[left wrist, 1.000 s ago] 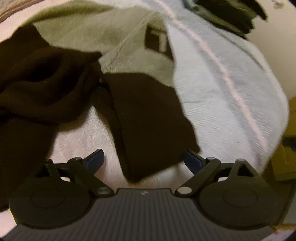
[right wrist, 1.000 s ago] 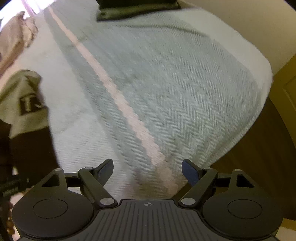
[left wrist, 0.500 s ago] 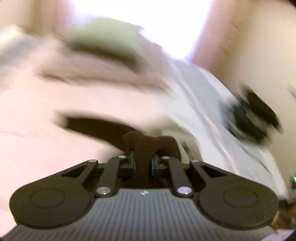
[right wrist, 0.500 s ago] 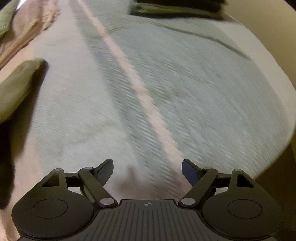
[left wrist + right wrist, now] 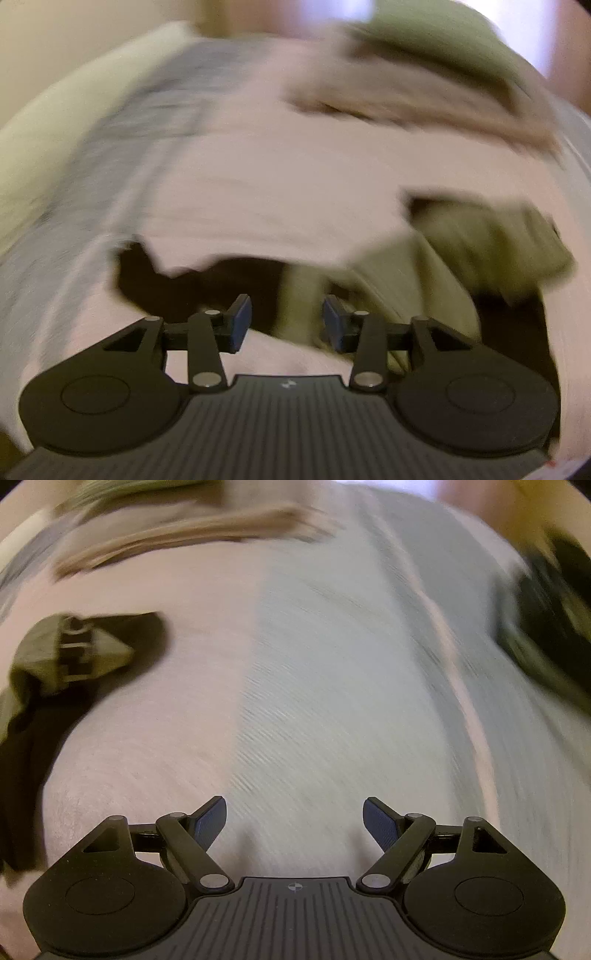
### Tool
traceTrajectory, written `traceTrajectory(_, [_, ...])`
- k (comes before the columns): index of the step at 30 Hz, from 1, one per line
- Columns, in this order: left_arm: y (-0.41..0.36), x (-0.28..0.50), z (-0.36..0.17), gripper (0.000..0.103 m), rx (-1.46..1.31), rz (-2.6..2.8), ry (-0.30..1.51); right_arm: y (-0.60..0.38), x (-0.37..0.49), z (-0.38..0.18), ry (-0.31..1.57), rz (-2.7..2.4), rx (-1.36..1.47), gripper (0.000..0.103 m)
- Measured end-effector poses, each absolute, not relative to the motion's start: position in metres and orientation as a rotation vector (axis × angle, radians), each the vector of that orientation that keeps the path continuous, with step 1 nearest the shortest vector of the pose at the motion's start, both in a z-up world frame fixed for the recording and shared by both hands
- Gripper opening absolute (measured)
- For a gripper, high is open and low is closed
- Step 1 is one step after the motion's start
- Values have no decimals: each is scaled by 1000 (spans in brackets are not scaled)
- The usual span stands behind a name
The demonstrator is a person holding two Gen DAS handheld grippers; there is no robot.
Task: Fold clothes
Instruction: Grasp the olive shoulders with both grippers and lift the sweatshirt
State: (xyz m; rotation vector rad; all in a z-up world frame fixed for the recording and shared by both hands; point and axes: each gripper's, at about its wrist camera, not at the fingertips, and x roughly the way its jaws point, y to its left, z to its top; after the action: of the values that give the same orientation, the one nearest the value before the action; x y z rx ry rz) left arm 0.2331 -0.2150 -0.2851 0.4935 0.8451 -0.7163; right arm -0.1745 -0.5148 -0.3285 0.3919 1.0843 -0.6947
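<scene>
Clearly both frames are smeared by motion, so detail is thin. In the left wrist view the left gripper (image 5: pixel 287 320) has its jaws partly apart, with nothing pinched between the blue pads (image 5: pixel 240 320); cloth lies just beyond them. The task's thing, a two-tone garment (image 5: pixel 454 254) of olive and dark brown fabric, sprawls rumpled across the lower middle and right of that frame on the pale bedspread (image 5: pixel 258 177). In the right wrist view the same garment sits at the left edge, a dark printed patch (image 5: pixel 75 646) showing on its olive part, well apart from the right gripper (image 5: pixel 294 821), whose jaws stand wide and hold nothing. A dark pile (image 5: pixel 554 620) at the upper right may be other clothes, though blur makes that uncertain.

The garment looks soft, light and limp: it should drape and bunch rather than hold shape. A pinch at a hem corner or sleeve edge, where the layers are thin, seems the surest hold.
</scene>
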Motion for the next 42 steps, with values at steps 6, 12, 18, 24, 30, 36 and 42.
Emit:
traceTrajectory(6, [-240,174,-359,62,805,-1020,721,-484,-78,-352,1085,-489,-34,78])
traceTrajectory(12, [-248,155,-422,62,1182,-1187,369,-501,-32,-368,1095,-425,-112,78])
traceTrajectory(18, [-254,218,-383,9,930,-1095,359,-504,-4,-380,1041,-332,-252,78])
traceTrajectory(24, [-216,319,-346,9,599,-812,587,-481,27,-420,966,-140,-597,78])
traceTrajectory(30, [-209,312,-363,9,621,-790,646,-469,39,-469,865,62,-933,51])
traceTrajectory(36, [-210,294,-370,9,663,-785,639,-463,9,-485,862,195,-1072,46])
traceTrajectory(42, [-209,289,-378,10,654,-761,639,-464,20,-503,813,124,-1120,46])
